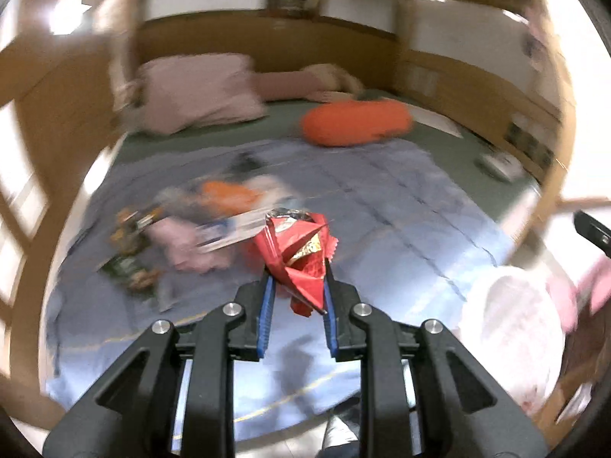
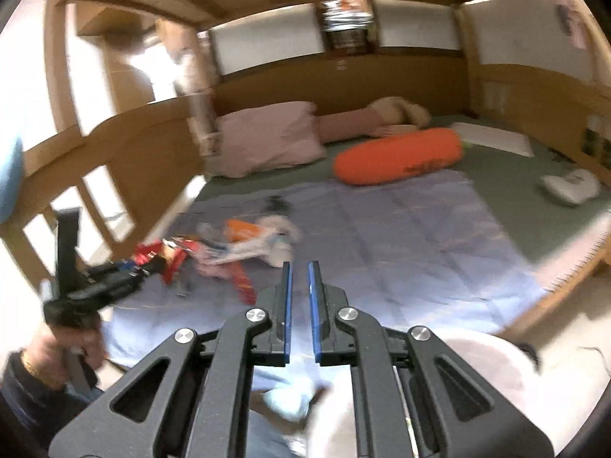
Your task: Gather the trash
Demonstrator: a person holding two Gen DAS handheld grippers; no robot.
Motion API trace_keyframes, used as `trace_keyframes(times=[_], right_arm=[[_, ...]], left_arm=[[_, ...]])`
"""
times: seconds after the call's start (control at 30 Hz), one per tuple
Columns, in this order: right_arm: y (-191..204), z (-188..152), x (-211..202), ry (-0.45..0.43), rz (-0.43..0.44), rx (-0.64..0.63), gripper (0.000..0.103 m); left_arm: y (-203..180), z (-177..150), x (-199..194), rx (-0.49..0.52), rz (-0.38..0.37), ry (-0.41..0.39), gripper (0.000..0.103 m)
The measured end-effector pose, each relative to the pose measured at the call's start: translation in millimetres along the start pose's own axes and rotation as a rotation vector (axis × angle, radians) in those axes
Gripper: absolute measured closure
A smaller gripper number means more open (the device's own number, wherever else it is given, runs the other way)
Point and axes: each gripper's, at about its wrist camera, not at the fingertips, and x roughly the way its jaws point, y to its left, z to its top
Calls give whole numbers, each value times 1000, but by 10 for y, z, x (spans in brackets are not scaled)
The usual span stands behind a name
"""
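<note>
My left gripper (image 1: pixel 298 286) is shut on a crumpled red snack wrapper (image 1: pixel 299 253) and holds it above the blue blanket (image 1: pixel 401 221). In the right wrist view the left gripper (image 2: pixel 152 267) shows at the left with the red wrapper (image 2: pixel 172 259) in it. Several more wrappers and scraps (image 1: pixel 183 225) lie in a pile on the blanket, also in the right wrist view (image 2: pixel 244 244). My right gripper (image 2: pixel 299 267) has a narrow gap between its jaws with nothing between them. A white trash bag (image 1: pixel 511 339) hangs at the right, below my right gripper (image 2: pixel 458 374).
A pink pillow (image 2: pixel 267 141), an orange bolster (image 2: pixel 397 160) and a white object (image 2: pixel 569 187) lie farther up the bed. Wooden bed rails (image 2: pixel 76 175) run along the left and a wooden headboard wall (image 2: pixel 343 80) at the back.
</note>
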Motion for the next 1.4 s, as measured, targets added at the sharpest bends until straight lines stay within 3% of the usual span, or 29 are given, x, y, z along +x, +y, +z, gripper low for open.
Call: trace_keyframes(times=[0.07,0.13,0.17,0.2,0.27,0.33,0.37,0.4,0.43,0.47,0.57,0.63,0.73,0.8,0.97,1.07,1.1,1.17,1.2,1.3,1.33,1.4], right_arm=[[-212,-100,-130,21,-52,-2,94],[-400,-232,-219,63,-26,21,94],[-455,-271,-248,58,-16,35,88],[-527,-328,-275,55,-9,56,68],[-635,-396,-297,47,-38,91,40],[-713,-403,-340,8,-67,116,37],[-796,-385,-404,-21,-90,147,37],[-838,-392,-460,-41,-95,168,36],[-885,-384,-516,-65,-95,195,35],[-945,-381,-583,-91,-90,223,34],[-956,-381,-709,-137,-59,246,33],[-892,-388,-704,-135,-34,220,32],[-557,-555,-513,-36,66,152,31],[-319,-680,-375,17,111,89,31],[21,-939,-98,88,103,-25,31],[161,-1118,0,225,238,-77,31],[259,-1278,44,321,301,-124,31],[386,-1554,70,414,337,-212,31],[507,-1743,155,480,318,-319,31],[599,-2236,385,606,303,-462,31],[602,-2380,446,606,292,-501,35],[617,-2464,428,441,309,-548,39]], left_arm=[[-457,70,39,80,-59,4,80],[-836,134,85,150,-99,10,80],[-993,171,116,169,-133,21,80],[-1093,191,148,182,-159,35,80],[-1360,203,186,227,-225,76,80],[-1626,176,213,269,-321,124,76],[-1804,125,243,302,-403,177,54],[-1926,78,273,330,-467,222,19],[-2098,-7,321,371,-527,279,6],[-2209,-86,368,407,-529,303,3],[-2237,-246,522,472,-385,315,3],[-1938,-207,522,423,-324,272,3],[-1157,-44,396,244,-255,206,3],[-489,69,206,111,-166,123,3],[709,56,-279,-51,1,15,3],[1208,-91,-467,-133,62,-16,3],[1332,-158,-496,-164,69,-24,3],[1421,-241,-502,-211,70,-21,3],[1441,-270,-483,-227,65,-13,3],[1411,-358,-515,-198,80,0,3],[1371,-377,-530,-181,85,-2,3],[1314,-394,-532,-163,73,-4,3]])
